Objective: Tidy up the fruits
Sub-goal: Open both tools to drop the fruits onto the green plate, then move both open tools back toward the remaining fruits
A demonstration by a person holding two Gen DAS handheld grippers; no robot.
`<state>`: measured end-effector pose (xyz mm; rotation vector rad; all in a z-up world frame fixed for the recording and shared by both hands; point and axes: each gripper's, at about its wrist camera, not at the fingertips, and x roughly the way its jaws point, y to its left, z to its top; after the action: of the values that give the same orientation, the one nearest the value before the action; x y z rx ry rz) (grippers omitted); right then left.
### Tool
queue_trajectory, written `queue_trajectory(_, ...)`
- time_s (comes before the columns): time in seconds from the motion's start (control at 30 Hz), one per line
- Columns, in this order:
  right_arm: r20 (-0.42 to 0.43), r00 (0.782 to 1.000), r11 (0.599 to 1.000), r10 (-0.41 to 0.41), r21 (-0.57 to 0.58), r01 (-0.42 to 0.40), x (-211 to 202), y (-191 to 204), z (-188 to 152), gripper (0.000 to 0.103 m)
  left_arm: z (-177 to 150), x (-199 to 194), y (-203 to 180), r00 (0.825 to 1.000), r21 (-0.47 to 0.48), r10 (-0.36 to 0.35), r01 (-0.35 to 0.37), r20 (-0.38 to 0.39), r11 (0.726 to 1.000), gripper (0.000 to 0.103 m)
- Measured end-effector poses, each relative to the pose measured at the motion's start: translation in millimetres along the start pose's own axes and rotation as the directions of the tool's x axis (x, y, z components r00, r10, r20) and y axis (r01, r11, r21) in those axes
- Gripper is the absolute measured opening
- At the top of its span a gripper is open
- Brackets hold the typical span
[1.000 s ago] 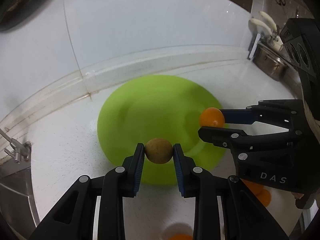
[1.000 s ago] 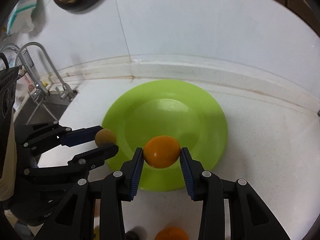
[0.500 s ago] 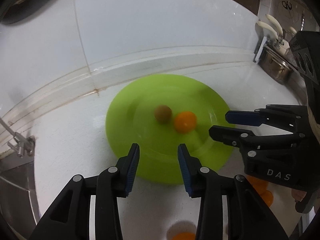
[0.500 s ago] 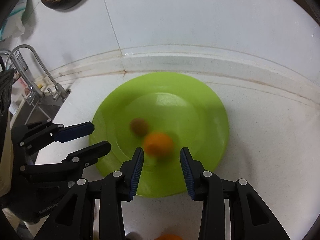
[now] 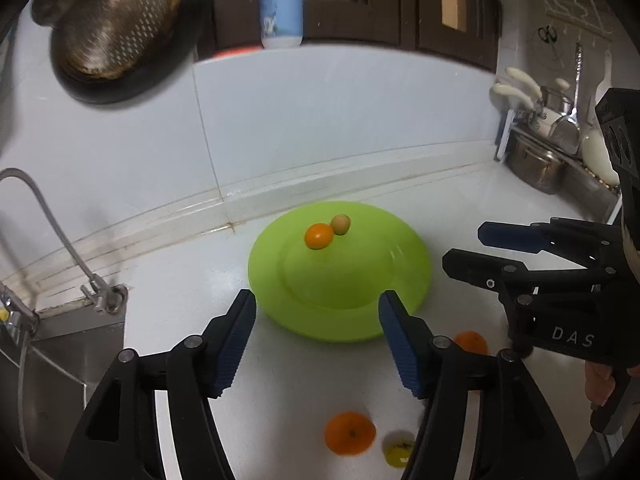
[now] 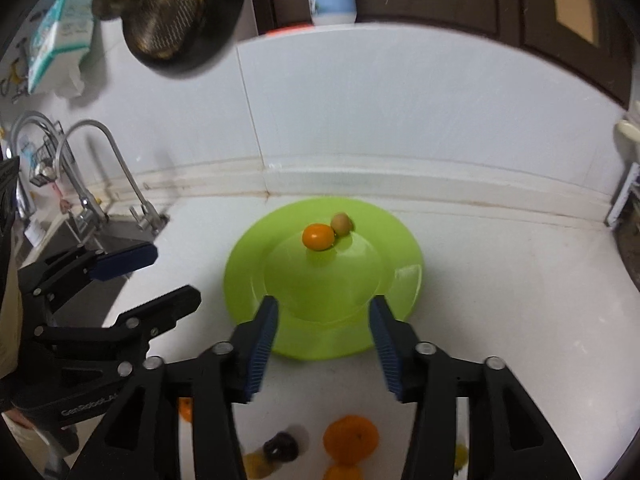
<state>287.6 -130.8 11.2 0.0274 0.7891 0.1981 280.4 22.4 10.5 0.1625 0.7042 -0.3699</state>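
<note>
both the left hand-held gripper (image 5: pixel 316 344) and right hand-held gripper (image 6: pixel 322 346) have just been opening, empty; small orange fruit (image 5: pixel 319 235) and brownish round fruit (image 5: pixel 341 224) lie on the lime-green plastic plate (image 5: pixel 408 280). next: fetch the larger orange (image 5: pixel 350 433) off the white table (image 5: pixel 192 280).

- A small yellow fruit (image 5: pixel 399 454) is blurred and partly hidden behind a gripper finger.
- A dark round thing (image 6: pixel 281 446) is too blurred to identify.
- An orange (image 6: pixel 343 473) is cut off by the bottom edge.

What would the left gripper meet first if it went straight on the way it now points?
Probably the near rim of the green plate, which lies just ahead between the open fingers of the left gripper. The small orange fruit sits farther back on it; depth is uncertain.
</note>
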Motion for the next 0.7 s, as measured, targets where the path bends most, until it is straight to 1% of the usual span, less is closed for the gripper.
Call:
queue_trajectory(0.1, 0.029, 0.999, 1.0, -0.013, 0.004, 0.012, -17, 4, -8, 0.051, -8, -14, -1, 1.0, -0.02, 0.008, -0.007, 0.014, 1.0, 0.066)
queue_trajectory(0.2, 0.049, 0.998, 1.0, -0.028, 0.0, 0.028, -30, 8, -15, 0.058, -17, -29, -1, 1.0, -0.047, 0.011, -0.009, 0.026, 0.999, 0.068)
queue_trajectory(0.37, 0.08, 0.995, 0.998, -0.066, -0.01, 0.067, -47, 18, -30, 0.058, -33, -48, -7, 0.998, -0.036, 0.032, -0.03, 0.048, 0.999, 0.069)
queue_trajectory(0.5, 0.096, 0.992, 0.996, -0.082, -0.013, 0.084, -58, 22, -43, 0.058, -46, -58, -12, 0.998, -0.037, 0.028, -0.026, 0.054, 0.999, 0.07)
queue_trajectory(0.6, 0.103, 0.99, 0.995, -0.094, -0.012, 0.096, -65, 24, -54, 0.058, -56, -62, -15, 0.998, -0.039, 0.029, -0.027, 0.057, 0.999, 0.07)
queue_trajectory(0.7, 0.091, 0.991, 0.995, -0.098, -0.006, 0.099, -68, 25, -65, 0.058, -66, -65, -20, 0.998, -0.038, 0.031, -0.029, 0.059, 0.999, 0.07)
